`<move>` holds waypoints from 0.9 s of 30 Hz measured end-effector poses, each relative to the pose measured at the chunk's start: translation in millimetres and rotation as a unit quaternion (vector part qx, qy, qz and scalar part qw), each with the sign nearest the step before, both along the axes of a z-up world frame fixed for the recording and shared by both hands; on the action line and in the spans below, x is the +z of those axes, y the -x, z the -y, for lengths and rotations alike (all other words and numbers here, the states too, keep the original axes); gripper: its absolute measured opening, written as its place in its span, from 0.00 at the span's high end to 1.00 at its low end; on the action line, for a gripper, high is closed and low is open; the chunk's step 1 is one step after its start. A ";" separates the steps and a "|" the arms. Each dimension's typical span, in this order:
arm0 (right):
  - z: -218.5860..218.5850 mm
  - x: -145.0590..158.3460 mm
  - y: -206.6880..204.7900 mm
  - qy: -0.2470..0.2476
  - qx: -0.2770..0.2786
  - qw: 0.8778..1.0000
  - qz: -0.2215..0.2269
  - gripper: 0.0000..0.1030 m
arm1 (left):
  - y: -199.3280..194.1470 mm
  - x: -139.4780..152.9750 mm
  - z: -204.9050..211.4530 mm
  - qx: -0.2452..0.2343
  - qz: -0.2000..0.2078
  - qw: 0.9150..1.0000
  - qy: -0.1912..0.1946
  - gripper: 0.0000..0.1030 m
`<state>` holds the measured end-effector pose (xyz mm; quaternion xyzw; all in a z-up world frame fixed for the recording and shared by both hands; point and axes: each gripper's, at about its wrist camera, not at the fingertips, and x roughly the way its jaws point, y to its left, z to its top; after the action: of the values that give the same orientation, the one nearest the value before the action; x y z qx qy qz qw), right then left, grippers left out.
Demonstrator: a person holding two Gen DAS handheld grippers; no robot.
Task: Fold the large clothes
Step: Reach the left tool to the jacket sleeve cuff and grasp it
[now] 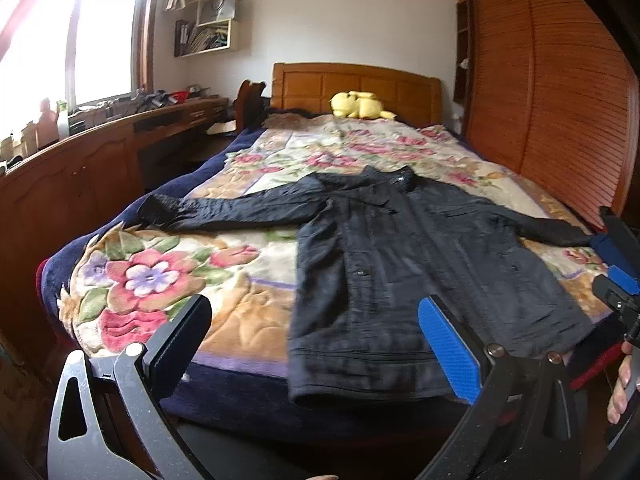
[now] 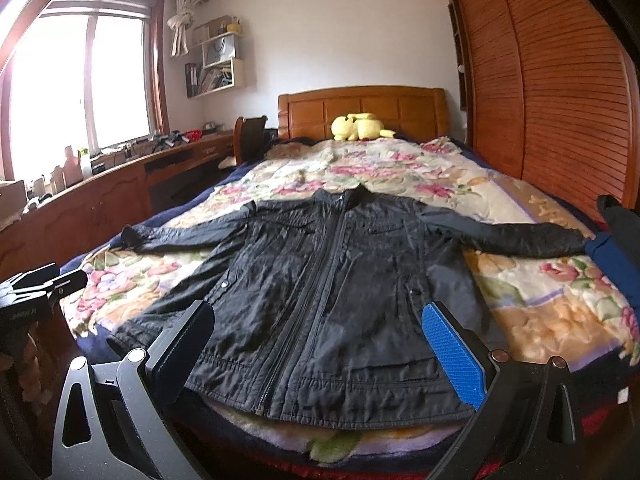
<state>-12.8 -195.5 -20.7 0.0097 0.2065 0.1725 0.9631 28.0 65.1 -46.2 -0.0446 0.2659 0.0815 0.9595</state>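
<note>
A black zip-up jacket (image 1: 400,264) (image 2: 332,292) lies flat and front-up on the flowered blanket (image 1: 168,276) (image 2: 552,304) of a bed, both sleeves spread out sideways, hem at the foot edge. My left gripper (image 1: 316,344) hovers open before the foot of the bed, to the left of the jacket's hem, holding nothing. In the right wrist view my right gripper (image 2: 320,344) stands open in front of the hem, centred on the zip, also with nothing in it. The right gripper (image 1: 618,276) shows at the right edge of the left wrist view, held by a hand (image 1: 622,384).
A yellow plush toy (image 1: 358,105) (image 2: 358,126) rests by the wooden headboard (image 2: 360,110). A slatted wooden wardrobe (image 1: 540,92) (image 2: 552,88) runs along the bed's right side. A long cluttered wooden desk (image 1: 80,160) and a chair (image 2: 250,136) stand on the left under the window.
</note>
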 end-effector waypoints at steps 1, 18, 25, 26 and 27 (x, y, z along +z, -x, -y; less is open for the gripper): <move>-2.0 -0.8 -3.4 0.003 0.001 1.000 -0.002 0.00 | -2.8 -3.0 -4.6 0.006 -0.004 1.000 -0.004 0.00; -30.7 -41.9 -71.5 0.036 0.019 0.998 -0.057 0.00 | -58.7 -61.3 -80.5 0.026 -0.085 0.995 -0.035 0.00; -46.5 -42.6 -90.2 0.054 0.041 0.996 -0.050 0.00 | -88.3 -71.5 -121.9 0.025 -0.099 0.995 -0.021 0.00; -49.8 -43.3 -94.2 0.054 0.045 0.996 -0.050 0.00 | -93.9 -71.4 -129.7 0.023 -0.100 0.995 -0.018 0.00; -53.5 -44.3 -97.3 0.053 0.051 0.996 -0.049 0.00 | -100.0 -70.9 -139.2 0.018 -0.099 0.995 -0.012 0.00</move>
<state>84.6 -142.0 -65.0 -0.0437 0.2629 0.2093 0.9408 128.0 204.3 -117.1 -0.0297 0.3577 0.1061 0.9273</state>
